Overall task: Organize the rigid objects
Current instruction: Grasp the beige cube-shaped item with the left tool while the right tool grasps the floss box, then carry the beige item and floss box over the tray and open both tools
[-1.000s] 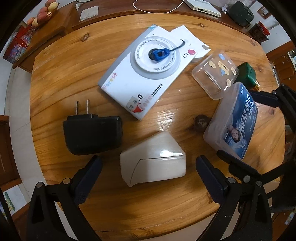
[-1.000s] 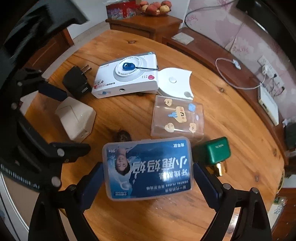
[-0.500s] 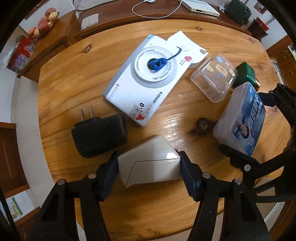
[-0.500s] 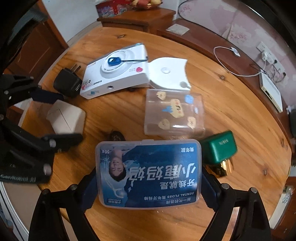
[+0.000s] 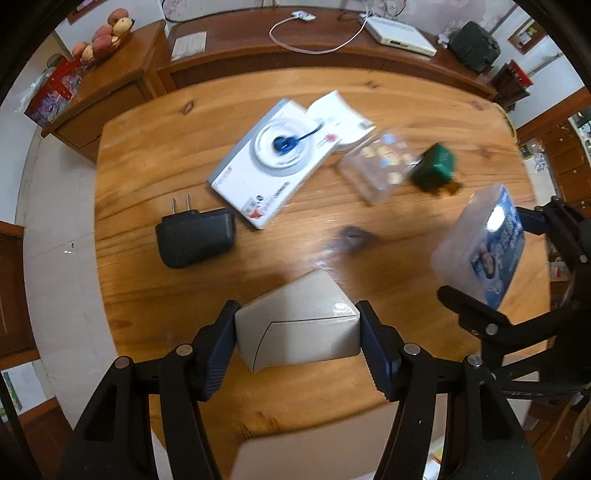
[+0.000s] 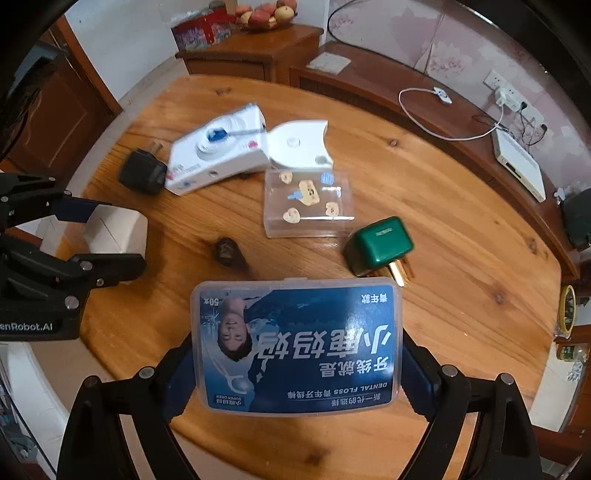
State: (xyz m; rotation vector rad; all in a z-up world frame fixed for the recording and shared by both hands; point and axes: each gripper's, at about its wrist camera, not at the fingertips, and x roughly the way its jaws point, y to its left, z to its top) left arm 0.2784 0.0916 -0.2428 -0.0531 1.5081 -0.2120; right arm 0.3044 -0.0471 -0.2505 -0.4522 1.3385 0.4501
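Observation:
My left gripper (image 5: 297, 336) is shut on a cream white box (image 5: 299, 330) and holds it above the round wooden table (image 5: 147, 280). My right gripper (image 6: 295, 354) is shut on a blue-labelled dental floss box (image 6: 297, 347), also lifted; it shows in the left wrist view (image 5: 484, 251). On the table lie a white toy camera box (image 5: 273, 173), a black plug adapter (image 5: 195, 236), a clear plastic box with stickers (image 6: 308, 203) and a green plug (image 6: 380, 243).
A white curved card (image 6: 299, 144) lies behind the camera box. A dark knot (image 6: 229, 251) marks the table's middle. Wooden cabinets with a fruit bowl (image 6: 266, 16), a cable and a white device (image 6: 521, 162) stand beyond the table.
My left gripper closed on the white box and lifted it. My right gripper closed on the floss box and raised it off the table. Both views pulled back and up.

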